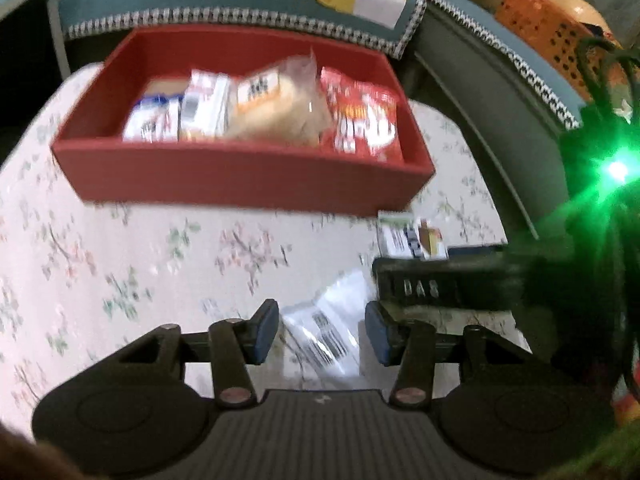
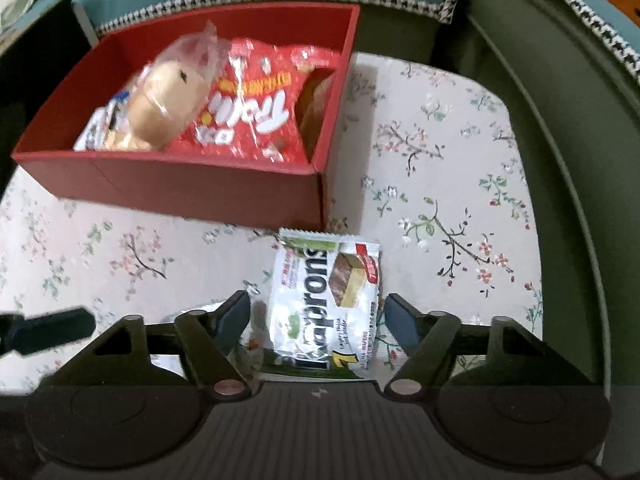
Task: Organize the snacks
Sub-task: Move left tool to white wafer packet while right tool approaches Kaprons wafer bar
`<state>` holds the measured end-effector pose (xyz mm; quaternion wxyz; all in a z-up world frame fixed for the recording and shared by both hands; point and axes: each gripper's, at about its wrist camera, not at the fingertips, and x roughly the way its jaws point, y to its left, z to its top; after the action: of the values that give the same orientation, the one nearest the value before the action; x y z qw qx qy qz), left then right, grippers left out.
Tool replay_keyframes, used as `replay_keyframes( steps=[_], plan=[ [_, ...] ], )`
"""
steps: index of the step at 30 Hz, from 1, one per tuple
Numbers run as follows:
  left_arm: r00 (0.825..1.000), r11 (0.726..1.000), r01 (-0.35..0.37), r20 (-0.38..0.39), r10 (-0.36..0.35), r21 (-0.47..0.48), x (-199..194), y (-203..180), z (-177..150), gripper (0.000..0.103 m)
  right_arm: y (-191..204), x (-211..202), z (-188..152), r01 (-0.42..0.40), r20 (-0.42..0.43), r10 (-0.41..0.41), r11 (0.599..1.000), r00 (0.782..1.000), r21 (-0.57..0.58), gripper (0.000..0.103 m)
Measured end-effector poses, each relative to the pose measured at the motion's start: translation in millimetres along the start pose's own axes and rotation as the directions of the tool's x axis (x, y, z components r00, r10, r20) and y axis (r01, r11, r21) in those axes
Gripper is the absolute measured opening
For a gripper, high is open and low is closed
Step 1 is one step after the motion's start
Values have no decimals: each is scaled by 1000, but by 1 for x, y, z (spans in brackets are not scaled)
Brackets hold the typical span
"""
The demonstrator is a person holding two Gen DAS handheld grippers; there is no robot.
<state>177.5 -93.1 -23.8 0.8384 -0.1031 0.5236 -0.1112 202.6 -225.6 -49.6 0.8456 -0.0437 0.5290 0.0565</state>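
While both tools stand wide and hold nothing, the right gripper (image 2: pixel 318 316) frames the wafer packet (image 2: pixel 324 300) near the red box (image 2: pixel 172 184), and the left gripper (image 1: pixel 322 330) frames a silver packet (image 1: pixel 324 328) on the floral cloth (image 1: pixel 120 272)

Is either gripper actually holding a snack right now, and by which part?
Neither. Right gripper is open around the wafer packet; left gripper is open over a clear packet.

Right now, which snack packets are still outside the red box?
Two: the white-and-green wafer packet lying between the open right tool, and the white barcoded packet between the open left tool. The rest sit inside the red cardboard box.
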Motion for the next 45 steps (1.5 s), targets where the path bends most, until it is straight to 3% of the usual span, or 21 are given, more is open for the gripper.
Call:
replay_keyframes(
  steps=[2, 5, 10, 15, 21, 28, 35, 38, 42, 45],
  plan=[
    [1000, 1000, -1, -11, 1, -21, 2, -2, -7, 78, 0, 4, -3, 12, 3, -12, 1000, 1000, -29, 74],
    [1000, 999, -8, -15, 7, -49, 6, -9, -17, 80, 1, 0, -6, 13, 6, -13, 998, 1000, -56, 65],
    [999, 995, -18, -29, 16, -98, 20, -29, -27, 86, -22, -7, -14, 26, 5, -26, 999, 1000, -39, 65],
    [992, 990, -128, -5, 128, -66, 37, -50, -30, 94, -43, -16, -22, 25, 24, -25, 1000, 999, -5, 65],
    [980, 977, -197, 21, 196, 83, 42, -61, -35, 87, -46, -20, -24, 4, 28, -3, 1000, 1000, -4, 65],
    [983, 975, -180, -9, 183, 126, 24, -35, -40, 75, -25, -28, -23, -18, 49, 21, 998, 999, -59, 65],
    [985, 976, -162, -34, 169, 145, 7, 1, -44, 72, 2, -27, -34, -5, 21, 8, 991, 1000, -137, 65],
    [988, 984, -141, -40, 146, 108, 7, 16, -44, 74, 15, -25, -42, 5, 5, -4, 985, 1000, -172, 65],
    [991, 989, -128, -27, 131, 79, 12, 22, -40, 86, 29, -20, -47, 18, -14, -21, 983, 1000, -185, 65],
    [987, 982, -161, -7, 162, 96, 18, 22, -39, 90, 35, -14, -45, 45, -11, -48, 982, 999, -185, 65]
  ],
)
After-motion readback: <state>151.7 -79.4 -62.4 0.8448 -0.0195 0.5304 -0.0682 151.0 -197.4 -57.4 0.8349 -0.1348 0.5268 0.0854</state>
